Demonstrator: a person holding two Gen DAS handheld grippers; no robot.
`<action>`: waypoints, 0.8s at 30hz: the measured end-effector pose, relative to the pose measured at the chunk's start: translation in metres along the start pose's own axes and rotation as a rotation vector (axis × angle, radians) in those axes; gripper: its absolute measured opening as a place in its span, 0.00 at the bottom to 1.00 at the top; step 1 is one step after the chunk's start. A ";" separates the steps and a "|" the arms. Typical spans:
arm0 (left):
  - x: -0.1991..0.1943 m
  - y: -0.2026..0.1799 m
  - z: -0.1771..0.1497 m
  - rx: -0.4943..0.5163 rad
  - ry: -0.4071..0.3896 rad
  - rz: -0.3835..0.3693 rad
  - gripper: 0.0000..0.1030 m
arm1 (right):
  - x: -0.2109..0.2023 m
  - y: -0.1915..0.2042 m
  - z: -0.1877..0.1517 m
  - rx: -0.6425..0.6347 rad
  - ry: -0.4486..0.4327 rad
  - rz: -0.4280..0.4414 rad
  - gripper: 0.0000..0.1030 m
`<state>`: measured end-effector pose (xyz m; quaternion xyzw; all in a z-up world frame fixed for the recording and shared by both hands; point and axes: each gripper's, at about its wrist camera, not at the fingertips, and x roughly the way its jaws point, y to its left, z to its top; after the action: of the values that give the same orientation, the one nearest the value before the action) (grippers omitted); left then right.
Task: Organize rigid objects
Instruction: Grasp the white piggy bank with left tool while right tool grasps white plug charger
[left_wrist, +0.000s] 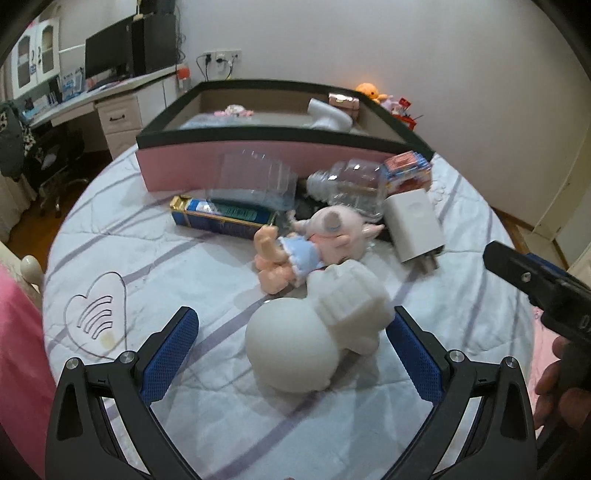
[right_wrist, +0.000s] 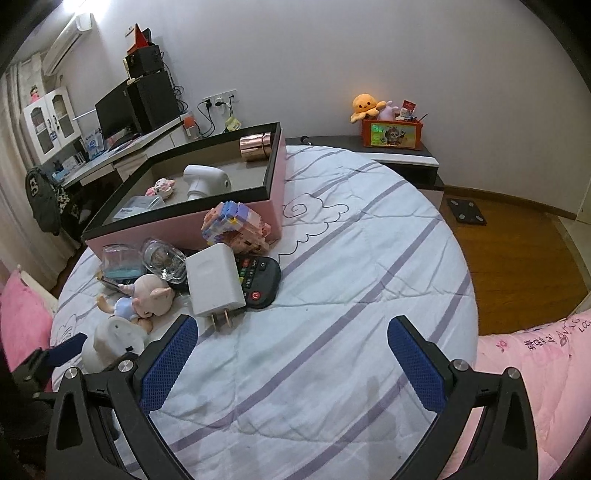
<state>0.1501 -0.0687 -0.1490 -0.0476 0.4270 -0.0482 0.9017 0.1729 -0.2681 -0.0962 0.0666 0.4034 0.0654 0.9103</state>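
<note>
Left hand-held gripper (left_wrist: 291, 345) spread wide around white figurine (left_wrist: 314, 336) on bed (left_wrist: 155, 258), not clamped. Right hand-held gripper (right_wrist: 291, 354) spread, empty, over bare quilt.

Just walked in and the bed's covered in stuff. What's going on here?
A person is tidying rigid items into the pink box on the bed, a gripper in each hand. The left gripper is open around a white figurine lying on the quilt, not yet clamped. The right gripper is open over bare quilt. A white charger, remote, doll and block toy wait outside the box.
</note>
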 end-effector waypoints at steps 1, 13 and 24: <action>0.001 0.003 -0.001 -0.007 -0.002 -0.014 0.97 | 0.002 0.001 0.000 -0.004 0.003 0.002 1.00; -0.005 0.015 0.001 0.068 -0.015 -0.093 0.71 | 0.042 0.039 0.009 -0.102 0.042 0.007 1.00; -0.019 0.037 0.002 0.050 -0.041 -0.081 0.71 | 0.054 0.047 0.011 -0.137 0.043 -0.011 0.53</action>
<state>0.1413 -0.0294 -0.1385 -0.0429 0.4050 -0.0942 0.9084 0.2142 -0.2138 -0.1196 0.0004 0.4176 0.0895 0.9042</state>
